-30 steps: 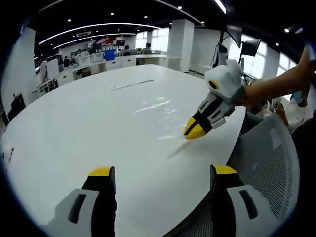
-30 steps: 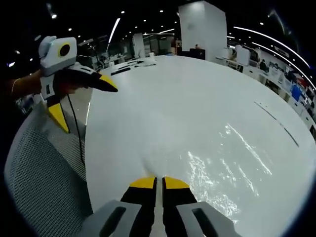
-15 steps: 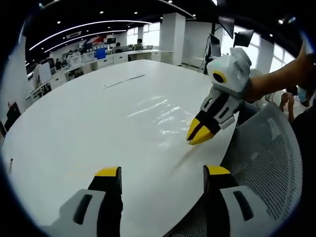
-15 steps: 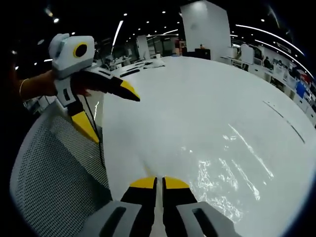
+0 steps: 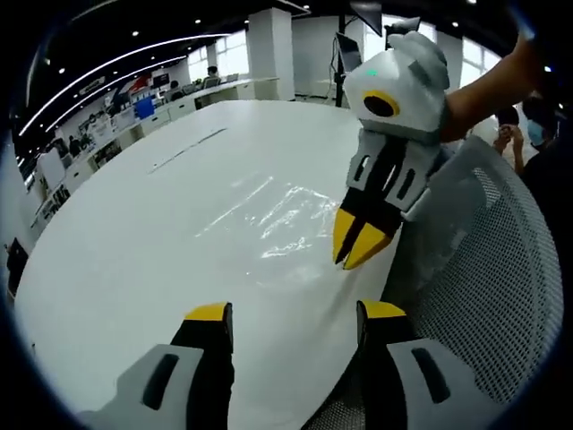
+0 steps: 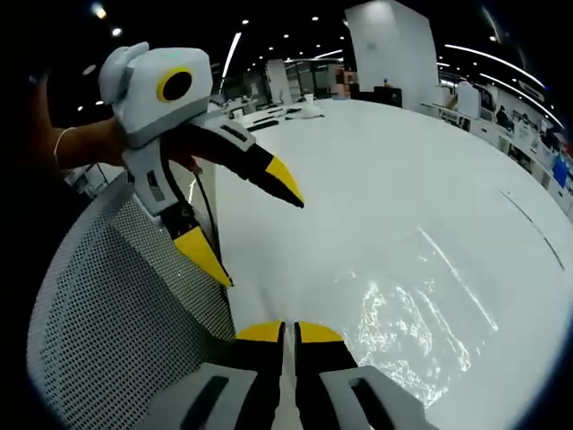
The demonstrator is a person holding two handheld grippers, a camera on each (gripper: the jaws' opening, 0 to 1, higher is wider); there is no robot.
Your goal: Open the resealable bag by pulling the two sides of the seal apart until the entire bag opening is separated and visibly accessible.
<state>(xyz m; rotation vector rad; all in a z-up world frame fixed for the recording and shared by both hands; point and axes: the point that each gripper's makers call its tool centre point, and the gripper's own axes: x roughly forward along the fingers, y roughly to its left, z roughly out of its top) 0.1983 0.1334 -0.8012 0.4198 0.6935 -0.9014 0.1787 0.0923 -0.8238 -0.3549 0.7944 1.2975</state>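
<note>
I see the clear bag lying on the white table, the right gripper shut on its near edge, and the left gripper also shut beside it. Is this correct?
One detail is wrong: the left gripper is open, its jaws spread wide, as the right gripper view shows. The rest holds: the clear bag lies on the white table, and the right gripper is shut on its near edge.

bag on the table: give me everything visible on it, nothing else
The resealable bag is clear, glossy plastic film, hard to tell from the white table except by glare and wrinkles. It lies flat near the table's edge beside a mesh chair. The right gripper, jaws closed, pinches its near edge; in the right gripper view a thin strip runs between those jaws. The left gripper hangs open close by, not touching. Whether the seal is parted cannot be told.
</note>
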